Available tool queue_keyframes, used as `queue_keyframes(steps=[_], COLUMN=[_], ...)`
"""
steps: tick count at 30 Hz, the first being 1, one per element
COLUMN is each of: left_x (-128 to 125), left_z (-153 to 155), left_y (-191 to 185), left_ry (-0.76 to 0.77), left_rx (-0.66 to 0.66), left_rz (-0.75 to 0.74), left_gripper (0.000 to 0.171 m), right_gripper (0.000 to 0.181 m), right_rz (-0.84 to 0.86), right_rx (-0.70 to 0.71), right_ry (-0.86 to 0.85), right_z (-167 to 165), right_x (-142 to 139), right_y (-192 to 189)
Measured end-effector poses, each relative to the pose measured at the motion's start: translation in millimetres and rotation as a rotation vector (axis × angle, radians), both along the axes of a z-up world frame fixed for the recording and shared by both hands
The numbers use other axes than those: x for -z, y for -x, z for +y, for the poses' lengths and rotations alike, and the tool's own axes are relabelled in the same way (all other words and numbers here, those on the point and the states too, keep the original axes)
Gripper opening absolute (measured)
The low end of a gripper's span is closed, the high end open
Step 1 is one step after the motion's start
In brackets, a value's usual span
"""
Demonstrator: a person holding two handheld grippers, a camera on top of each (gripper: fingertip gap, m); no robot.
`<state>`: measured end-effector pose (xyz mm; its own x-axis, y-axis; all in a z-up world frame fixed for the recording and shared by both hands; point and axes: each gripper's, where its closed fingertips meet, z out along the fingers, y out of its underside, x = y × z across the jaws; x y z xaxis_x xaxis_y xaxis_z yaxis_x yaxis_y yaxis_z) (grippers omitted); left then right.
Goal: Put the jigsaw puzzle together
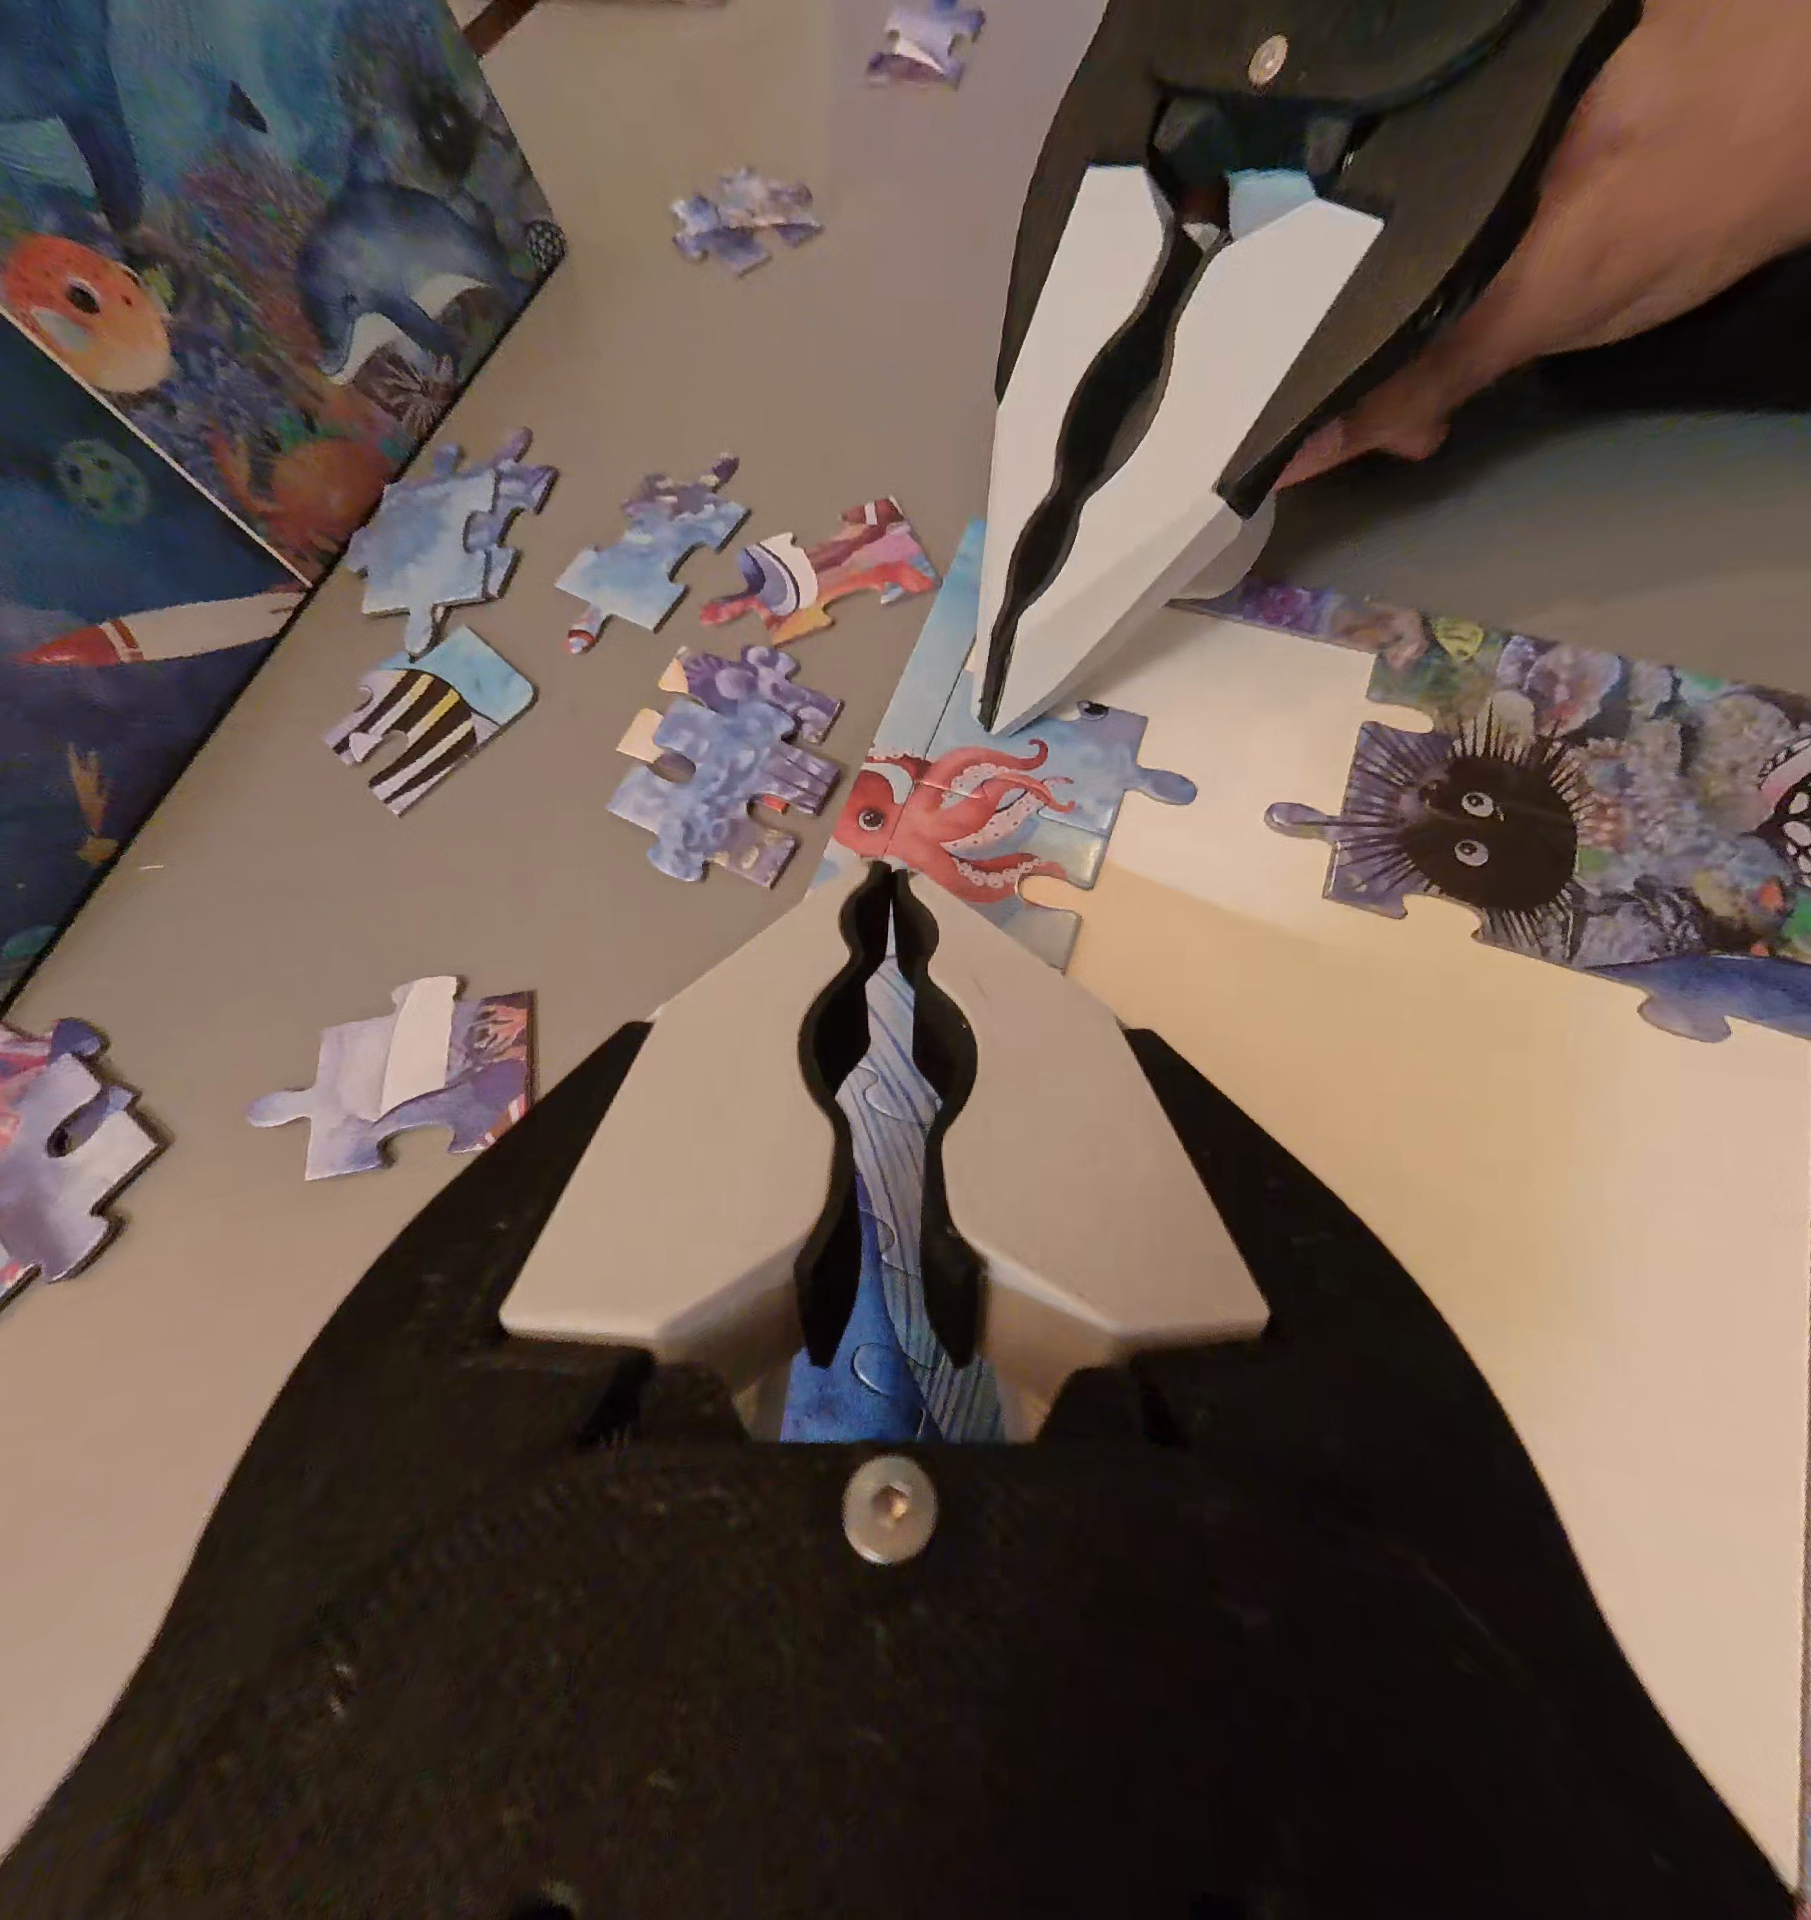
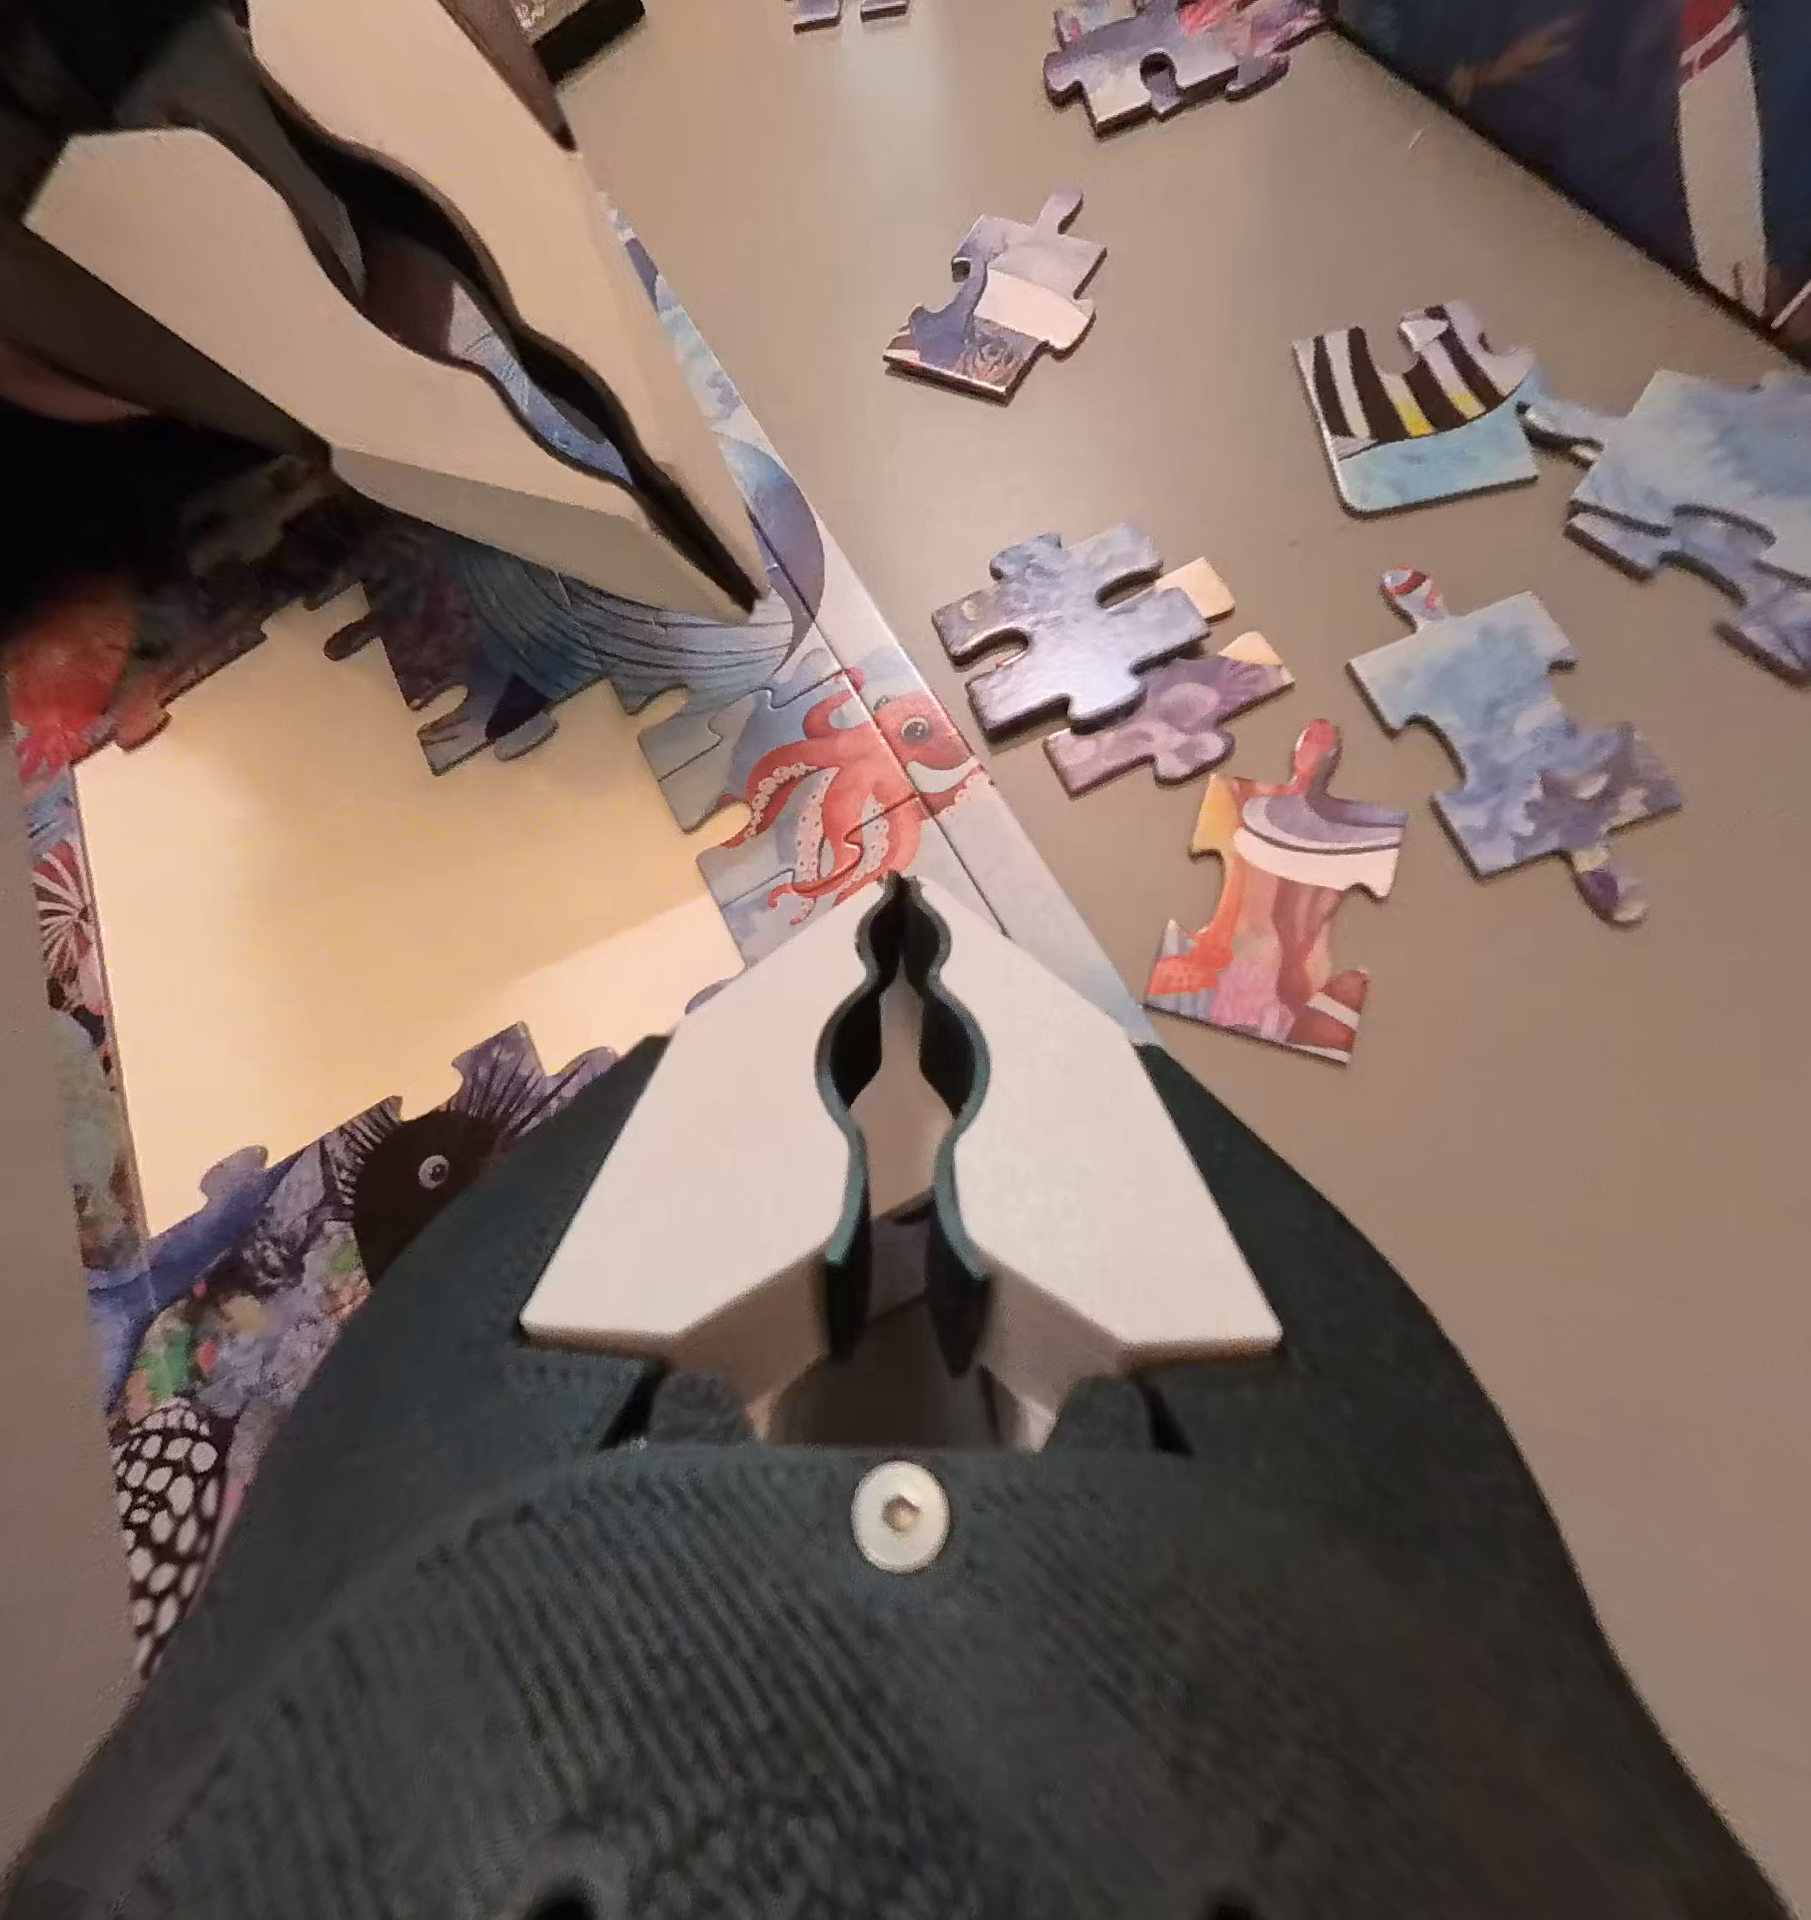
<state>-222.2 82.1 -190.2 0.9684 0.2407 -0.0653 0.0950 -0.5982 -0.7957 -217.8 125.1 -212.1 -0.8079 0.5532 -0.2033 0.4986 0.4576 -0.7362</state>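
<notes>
The half-built jigsaw lies on a cream board (image 1: 1400, 1195), with only its border joined. The red octopus pieces (image 1: 968, 805) sit at the border's corner and also show in the right wrist view (image 2: 849, 790). My left gripper (image 1: 885, 873) is shut and empty, its tips down at the puzzle edge beside the octopus. My right gripper (image 2: 901, 883) is shut and empty, its tips touching the pieces on the octopus's other side. Each gripper shows in the other's view: the right one (image 1: 994, 717), the left one (image 2: 745, 597).
Several loose pieces lie on the grey table beside the corner, among them a striped fish piece (image 1: 428, 722) (image 2: 1410, 416) and an orange-pink piece (image 2: 1275, 894). The picture box (image 1: 205, 208) stands at the far left. Black sea urchin pieces (image 1: 1483, 831) lie in the border. The grippers' ends are close to 6 cm from one another.
</notes>
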Motion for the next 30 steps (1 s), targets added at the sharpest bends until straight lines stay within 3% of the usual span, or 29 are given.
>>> queue_keyframes(steps=[6,13,18,25,30], left_x=[-3,-12,3,14,-8], left_z=[-2,5,13,12,4], left_y=[2,-10,-22,-18,0], left_ry=[0.0,-0.037,0.057,0.109,0.019], left_rx=[-0.013,0.036,0.065,0.04,-0.038], left_rz=[0.025,0.028,0.042,0.041,0.099], left_gripper=[0.0,0.0,0.0,0.0,0.0], right_gripper=[0.0,0.0,0.0,0.0,0.0], right_rz=[0.075,0.091,0.146,0.112,0.178], right_rx=[-0.013,-0.018,-0.009,0.024,0.034], right_ry=[-0.033,0.083,-0.128,-0.123,-0.103], right_z=[3,1,5,4,12], right_x=[-3,-27,-2,0,-7], right_y=[0,-5,0,1,6])
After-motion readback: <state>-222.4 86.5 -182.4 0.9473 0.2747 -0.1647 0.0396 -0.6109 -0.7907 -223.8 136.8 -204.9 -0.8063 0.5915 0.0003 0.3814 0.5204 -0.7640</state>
